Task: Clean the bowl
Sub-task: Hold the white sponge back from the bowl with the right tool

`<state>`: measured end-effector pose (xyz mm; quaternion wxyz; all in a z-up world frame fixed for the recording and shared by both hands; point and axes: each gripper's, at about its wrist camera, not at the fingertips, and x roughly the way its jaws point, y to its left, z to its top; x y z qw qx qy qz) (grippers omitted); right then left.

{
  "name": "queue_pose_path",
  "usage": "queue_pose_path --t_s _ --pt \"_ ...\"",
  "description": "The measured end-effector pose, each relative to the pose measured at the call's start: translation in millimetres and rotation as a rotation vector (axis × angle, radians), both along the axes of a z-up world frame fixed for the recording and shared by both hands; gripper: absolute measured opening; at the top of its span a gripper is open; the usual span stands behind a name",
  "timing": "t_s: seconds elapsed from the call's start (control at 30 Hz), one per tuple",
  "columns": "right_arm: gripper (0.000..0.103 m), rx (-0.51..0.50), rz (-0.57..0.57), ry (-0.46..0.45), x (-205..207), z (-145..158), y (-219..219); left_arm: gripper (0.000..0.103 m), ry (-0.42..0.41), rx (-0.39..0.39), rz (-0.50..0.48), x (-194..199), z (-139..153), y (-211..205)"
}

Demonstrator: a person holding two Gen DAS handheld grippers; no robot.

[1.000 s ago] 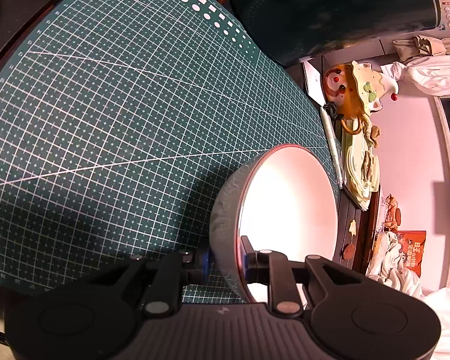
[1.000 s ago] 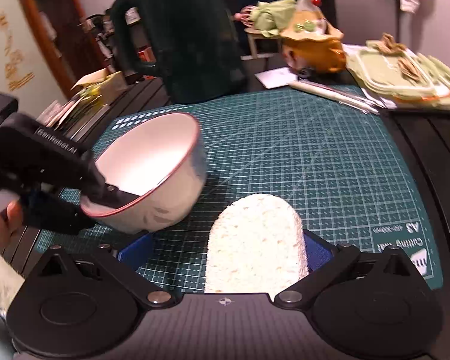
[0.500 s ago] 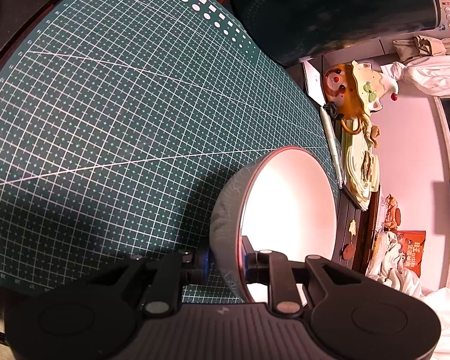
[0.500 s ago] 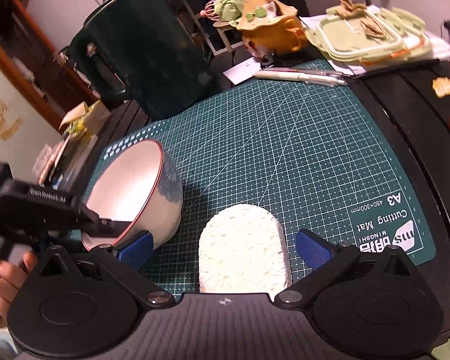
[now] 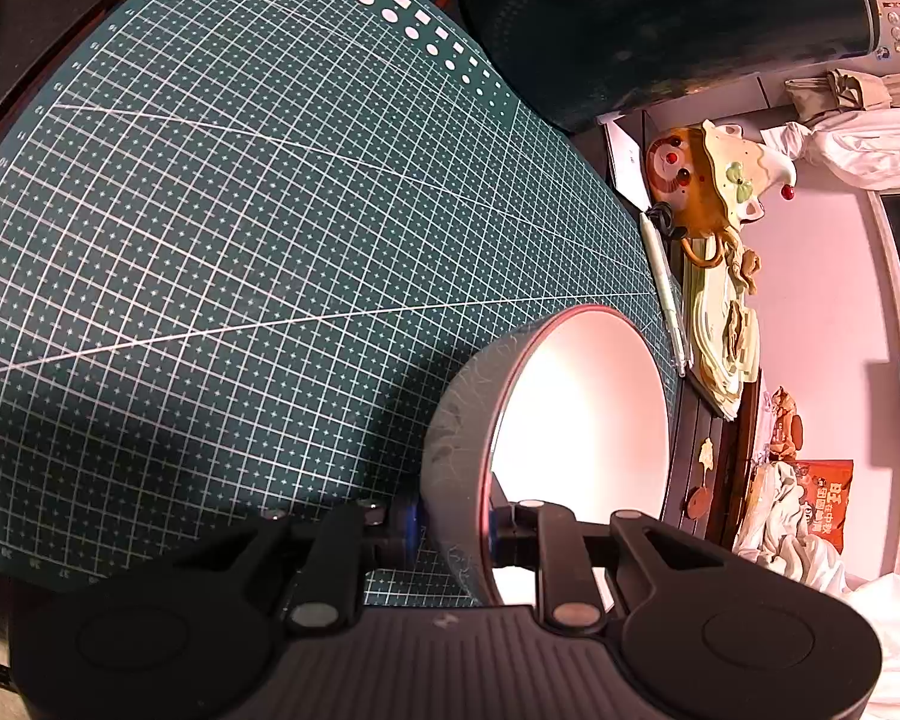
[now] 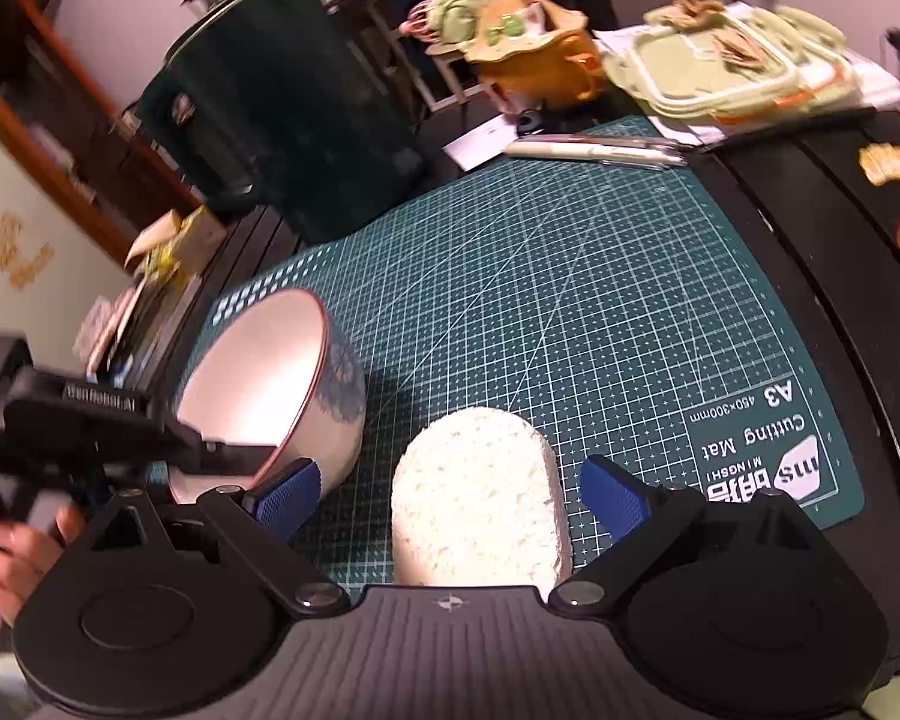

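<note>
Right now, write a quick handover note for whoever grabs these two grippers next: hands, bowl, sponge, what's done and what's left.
Left gripper: shut on the bowl, fingers pinching its rim, one inside and one outside; the bowl is tipped on the cutting mat, its opening turned toward the left gripper.
Right gripper: its jaws have just been closing, with the sponge between the fingers, but a gap shows on both sides, so no grip yet.
Sponge lies flat on the mat beside the bowl.
Done: bowl secured.
Left: close on the sponge, lift it, wipe the bowl's white inside, then set both down.
</note>
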<state>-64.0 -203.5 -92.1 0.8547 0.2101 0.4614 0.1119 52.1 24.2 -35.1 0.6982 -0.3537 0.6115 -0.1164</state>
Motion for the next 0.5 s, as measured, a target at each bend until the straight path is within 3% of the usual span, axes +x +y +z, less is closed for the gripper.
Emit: queue_pose_path --t_s 0.13,0.4,0.43,0.5 --pt "0.097 -0.031 0.007 -0.017 -2.6 -0.6 4.7 0.02 0.0 -0.002 0.001 0.0 0.4 0.8" --pt "0.098 0.036 -0.063 -0.019 -2.4 -3.2 -2.7 0.02 0.001 -0.006 0.001 -1.2 0.5 5.2" --pt "0.095 0.078 -0.094 -0.004 -1.3 -3.9 -10.3 0.02 -0.001 -0.005 0.001 -3.3 -0.7 7.2" --pt "0.075 0.117 -0.113 0.007 -0.4 -5.1 -16.9 0.02 0.0 -0.006 0.002 -3.4 -1.1 7.4"
